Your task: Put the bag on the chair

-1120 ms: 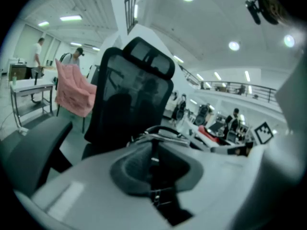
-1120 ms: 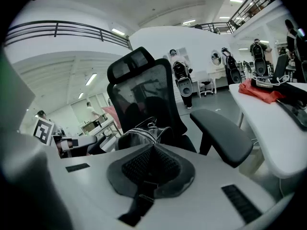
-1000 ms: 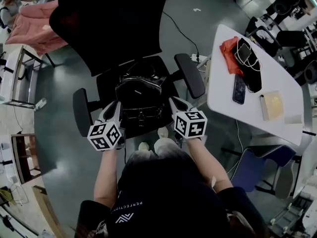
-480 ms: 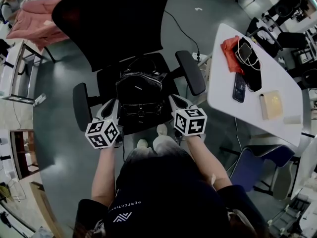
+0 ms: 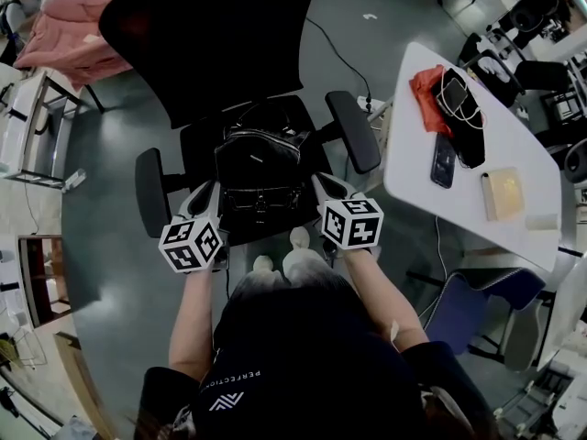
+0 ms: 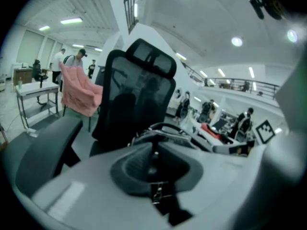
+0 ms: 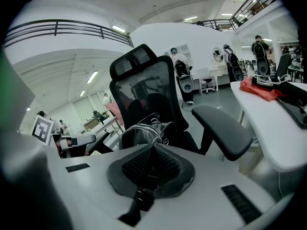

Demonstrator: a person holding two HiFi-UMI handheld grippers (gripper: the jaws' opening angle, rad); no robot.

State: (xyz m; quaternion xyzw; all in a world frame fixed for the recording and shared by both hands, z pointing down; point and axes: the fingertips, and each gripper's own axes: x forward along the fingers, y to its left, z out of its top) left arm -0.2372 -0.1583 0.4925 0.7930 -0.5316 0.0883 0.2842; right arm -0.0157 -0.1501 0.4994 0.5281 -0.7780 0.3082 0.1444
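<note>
**Bag's sitting on the chair**

The black office chair (image 5: 211, 53) is straight ahead of both my grippers. The black bag (image 5: 261, 177) is on its seat, just ahead and between them. My left gripper (image 5: 204, 207) and right gripper (image 5: 330, 195) sit beside the bag's front corners, jaws pressed together and empty.

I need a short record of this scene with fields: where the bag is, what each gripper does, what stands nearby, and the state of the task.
bag: black bag, resting on the seat of the chair, between its armrests
left gripper: left gripper shut on the bag, pinching a strap
right gripper: right gripper shut on the bag, pinching another strap
nearby: white table to the right, with a red cloth and a phone
task state: bag on chair, not yet released
</note>
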